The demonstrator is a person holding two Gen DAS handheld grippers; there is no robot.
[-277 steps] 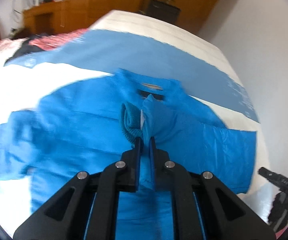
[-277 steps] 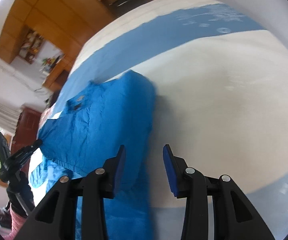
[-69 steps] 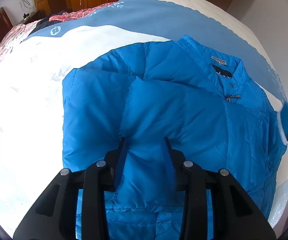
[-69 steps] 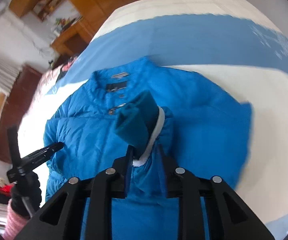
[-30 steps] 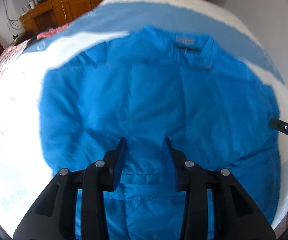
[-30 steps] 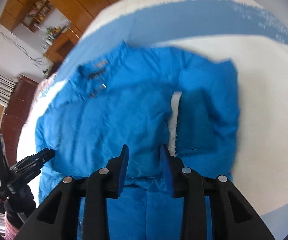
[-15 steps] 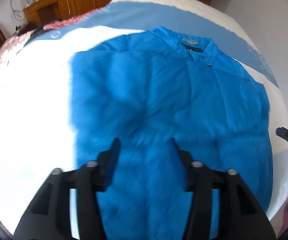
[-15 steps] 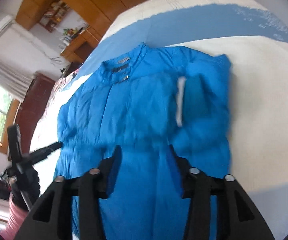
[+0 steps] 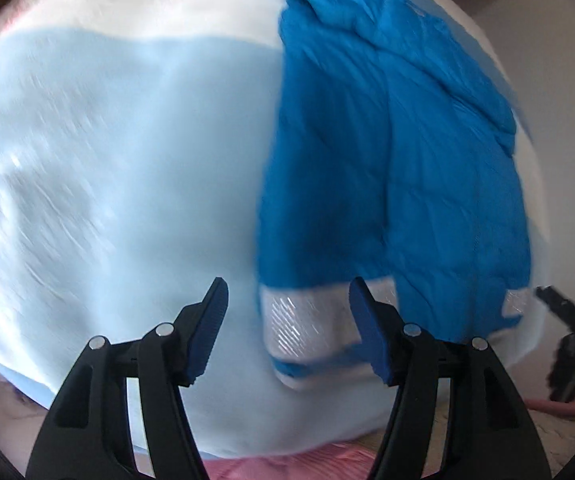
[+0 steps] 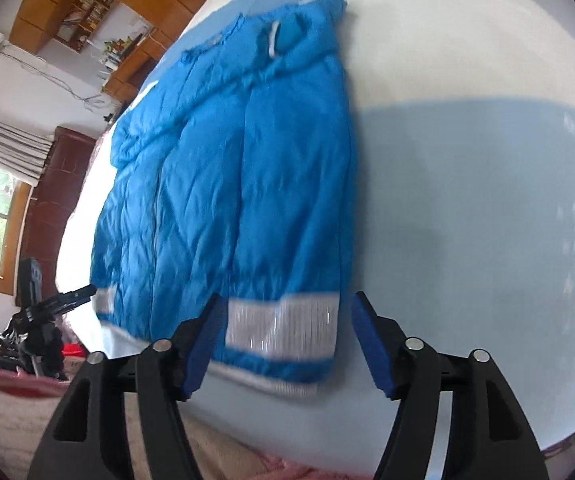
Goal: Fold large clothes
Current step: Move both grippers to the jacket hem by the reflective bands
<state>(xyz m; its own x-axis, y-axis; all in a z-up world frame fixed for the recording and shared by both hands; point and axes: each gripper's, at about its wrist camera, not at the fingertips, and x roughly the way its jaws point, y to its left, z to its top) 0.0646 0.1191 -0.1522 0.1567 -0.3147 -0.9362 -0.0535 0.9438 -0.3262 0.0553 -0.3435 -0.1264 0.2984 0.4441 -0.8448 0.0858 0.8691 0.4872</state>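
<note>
Lying flat near the bed's edge, the blue jacket faces both released hand-held grippers: left hand-held gripper, right hand-held gripper.

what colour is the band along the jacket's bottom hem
Silvery white with fine stripes, on the blue jacket; the band shows best in the right wrist view.

A bright blue puffer jacket with a silver hem band lies flat, sleeves folded in.

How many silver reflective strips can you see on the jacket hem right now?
2. One wide strip on the near hem corner of the blue padded jacket, between the right claw fingers; a smaller one at the far hem corner. Others may be hidden.
</note>
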